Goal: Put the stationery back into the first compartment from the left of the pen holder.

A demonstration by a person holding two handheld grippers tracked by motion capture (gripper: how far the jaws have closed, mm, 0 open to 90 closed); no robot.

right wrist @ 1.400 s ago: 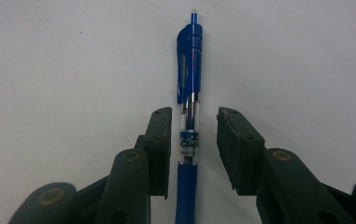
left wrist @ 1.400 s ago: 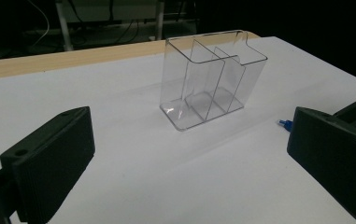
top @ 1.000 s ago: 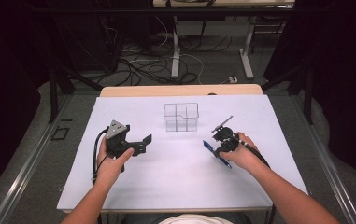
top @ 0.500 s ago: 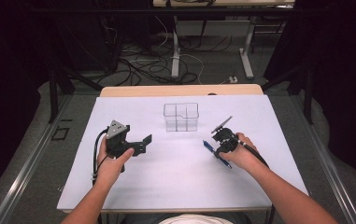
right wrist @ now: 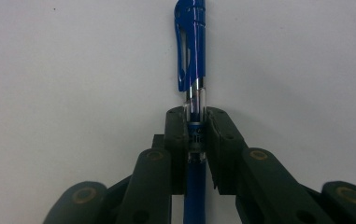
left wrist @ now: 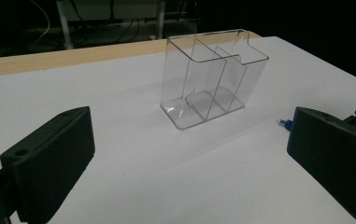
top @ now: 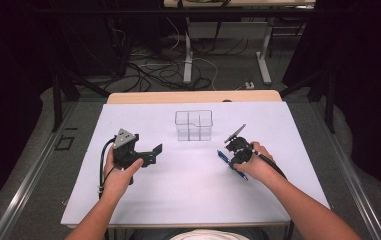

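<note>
While the left gripper [top: 150, 152] waits with fingers wide apart, the right gripper's [right wrist: 196, 133] fingers, just closing, clamp the blue pen [right wrist: 192, 56] mid-barrel on the table [top: 178, 200], likely for lifting toward the clear divided organizer [top: 194, 125].

A white sheet [top: 188, 185] is spread over the bench [top: 193, 96], whose wooden edge is left bare at the far side. Beyond the bench, a grey floor [top: 228, 70] strewn with cables [top: 148, 70] is seen, with white desk legs [top: 188, 55] and dark surroundings.
</note>
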